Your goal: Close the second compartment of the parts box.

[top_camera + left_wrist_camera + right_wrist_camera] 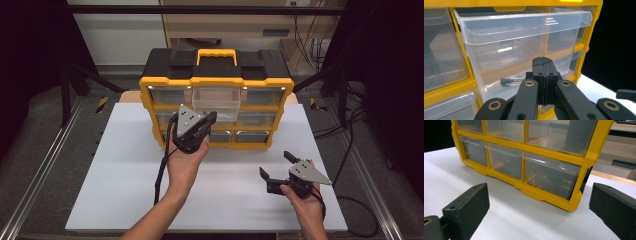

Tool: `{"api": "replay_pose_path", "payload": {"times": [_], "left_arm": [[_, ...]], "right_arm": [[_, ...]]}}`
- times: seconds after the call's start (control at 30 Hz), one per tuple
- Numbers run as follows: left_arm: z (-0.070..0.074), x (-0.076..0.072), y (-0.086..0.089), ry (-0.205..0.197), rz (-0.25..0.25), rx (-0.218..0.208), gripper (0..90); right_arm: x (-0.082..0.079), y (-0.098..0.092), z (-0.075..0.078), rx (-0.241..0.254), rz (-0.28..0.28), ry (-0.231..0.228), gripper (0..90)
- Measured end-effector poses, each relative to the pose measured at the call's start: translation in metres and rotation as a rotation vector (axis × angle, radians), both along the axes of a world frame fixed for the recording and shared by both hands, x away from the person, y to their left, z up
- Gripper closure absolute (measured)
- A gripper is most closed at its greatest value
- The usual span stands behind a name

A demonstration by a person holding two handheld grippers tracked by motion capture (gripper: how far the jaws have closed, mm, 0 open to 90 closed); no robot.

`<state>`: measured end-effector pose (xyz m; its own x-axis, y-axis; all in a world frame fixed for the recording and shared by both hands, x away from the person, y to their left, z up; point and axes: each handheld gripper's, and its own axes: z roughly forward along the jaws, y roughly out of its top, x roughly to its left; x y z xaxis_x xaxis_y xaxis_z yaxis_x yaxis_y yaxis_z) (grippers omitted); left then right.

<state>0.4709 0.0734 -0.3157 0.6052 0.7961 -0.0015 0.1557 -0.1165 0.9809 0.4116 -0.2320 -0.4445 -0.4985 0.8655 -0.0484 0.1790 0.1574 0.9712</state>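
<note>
The left gripper point(206, 123) is up at the front of the yellow box point(150, 95) w/ its jaws shut tight together, nothing between them, tip just under the clear drawer point(216, 104) that sticks out of the top row, middle slot. That drawer is the thing to work on. It looks like thin see-through plastic, so prob light, stiff but easy to crack, and smooth so it may slip. Best spot to grab, I think, is the front lip point(524, 20), pinched from top and bottom; or just push flat on the front wall to slide it in. The box itself looks big and heavy enough to stay put on the white table point(125, 200). The right gripper point(276, 166) waits low over the table, well apart from the box, jaws wide open and holding nothing. The high view shows both hands and the whole box w/ its handle point(216, 54). The left gripper view shows the lip up close and a small dark part point(505, 81) in the drawer below, too small to name. The right gripper view shows the bottom row of drawers point(550, 176) and its own two pads point(467, 205) far apart.
</note>
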Motion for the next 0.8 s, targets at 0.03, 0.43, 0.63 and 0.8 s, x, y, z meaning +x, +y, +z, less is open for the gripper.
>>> {"api": "replay_pose_path", "payload": {"times": [0.03, 0.43, 0.63, 0.8], "left_arm": [[0.0001, 0.0002, -0.0001, 0.002, 0.001, -0.002, 89.9], [-0.0003, 0.0029, -0.0006, 0.0, 0.004, -0.005, 89.9], [-0.0007, 0.005, -0.0006, -0.006, 0.005, -0.002, 89.9], [-0.0011, 0.0069, -0.0009, -0.005, 0.005, -0.009, 89.9]], "right_arm": [[0.0001, 0.0, -0.0001, -0.001, 0.001, 0.0, 3.2], [0.0, -0.0001, -0.0001, -0.002, 0.001, 0.0, 3.2], [-0.0001, -0.0001, -0.0001, -0.001, 0.001, 0.001, 3.4], [0.0, -0.0003, -0.0002, 0.001, 0.003, 0.003, 3.1]]}}
